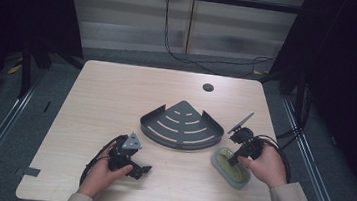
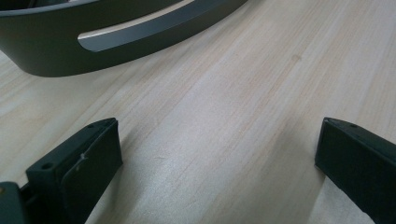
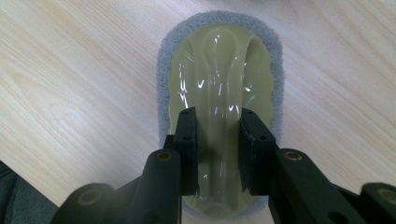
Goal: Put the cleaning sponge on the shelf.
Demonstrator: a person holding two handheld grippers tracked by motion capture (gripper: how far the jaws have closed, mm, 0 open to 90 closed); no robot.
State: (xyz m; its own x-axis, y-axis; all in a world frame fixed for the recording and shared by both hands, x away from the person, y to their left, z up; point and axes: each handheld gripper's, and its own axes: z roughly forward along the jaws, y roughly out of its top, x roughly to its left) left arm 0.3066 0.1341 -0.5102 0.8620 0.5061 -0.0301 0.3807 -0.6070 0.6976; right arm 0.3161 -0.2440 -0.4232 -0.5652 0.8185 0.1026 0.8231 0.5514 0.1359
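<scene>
On the tabletop [image 1: 117, 94], near right, lies the scrubber [image 3: 219, 74], just right of the dark rack [image 1: 182, 126]. Right tongs [image 3: 218, 119] are clamped on its glossy raised handle from above. Left tongs [image 2: 217, 154] rest near left, spread wide over bare wood, gripping nothing.

- The scrubbing pad [image 3: 219, 84] is an oval with a translucent yellow-green plastic top and a grey foam base that shows as a rim all round it; a raised ridge runs lengthwise down the glossy top as a handle
- It lies flat on the pale wooden worktop [image 1: 116, 99], foam side down, near the right front edge in the high view [image 1: 230, 167]
- The right tongs [image 3: 218, 123] stand over it from above, jaws pressed to both sides of the ridge; the pad's far end stays uncovered
</scene>
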